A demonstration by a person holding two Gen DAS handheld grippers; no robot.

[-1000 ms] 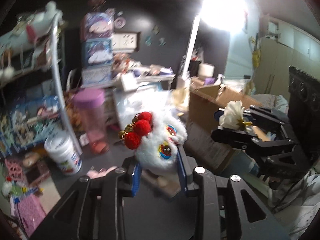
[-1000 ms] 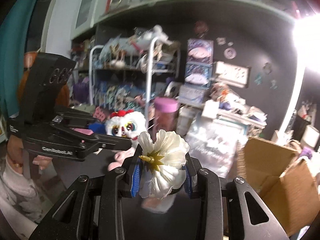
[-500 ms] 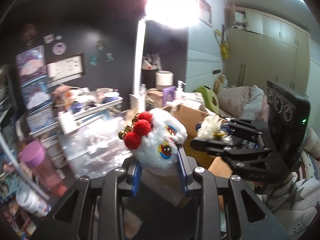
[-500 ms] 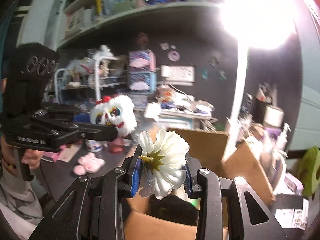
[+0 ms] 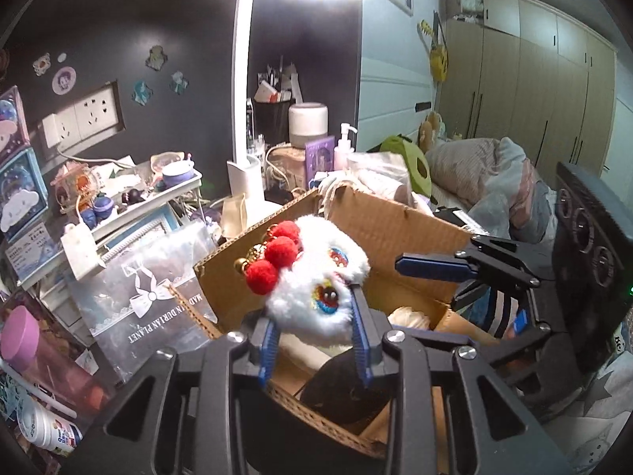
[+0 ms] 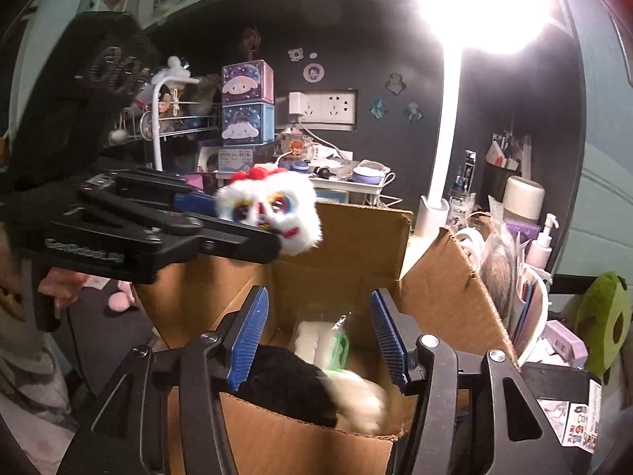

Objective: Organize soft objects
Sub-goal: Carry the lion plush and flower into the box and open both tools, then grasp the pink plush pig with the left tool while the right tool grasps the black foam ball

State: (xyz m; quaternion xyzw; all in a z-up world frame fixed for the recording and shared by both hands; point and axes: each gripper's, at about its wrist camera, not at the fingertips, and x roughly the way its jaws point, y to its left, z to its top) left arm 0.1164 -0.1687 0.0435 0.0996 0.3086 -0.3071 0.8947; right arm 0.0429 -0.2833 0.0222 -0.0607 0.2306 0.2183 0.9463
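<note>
The open cardboard box (image 6: 348, 245) fills the space ahead of and below both your grippers, its flaps standing up; the far flap rises just behind your left gripper's load, and the right-hand flap leans toward the clutter on that side. Inside it, below your right gripper (image 6: 320, 336), lie a black plush (image 6: 289, 384), a blurred white soft thing (image 6: 364, 396) right beside it and a pale wrapped bundle (image 6: 316, 340) farther in.

Your right gripper hangs over the box mouth with its blue pads spread wide and nothing between them.

Your left gripper (image 5: 314, 340) is clamped on the white lion-dance plush (image 5: 316, 289), the pads pinching its lower fur. The toy sits above the box's near-left corner, red pom-poms (image 5: 277, 257) up and to the left, its bright eyes facing forward. Seen from your right gripper, it juts past the left gripper's fingertip in front of the far flap.

To the left of your left gripper a clear printed bag (image 5: 146, 301) leans against the box wall, with a pink-lidded bottle (image 5: 23, 344) farther left. Beyond the box stand a white lamp post (image 6: 447, 126), a cylindrical white device (image 5: 308, 122), a pump bottle (image 6: 542, 237) and a crowded white tray shelf (image 5: 154, 198). To your right gripper's right, a green plush (image 6: 609, 316) rests past the box.
</note>
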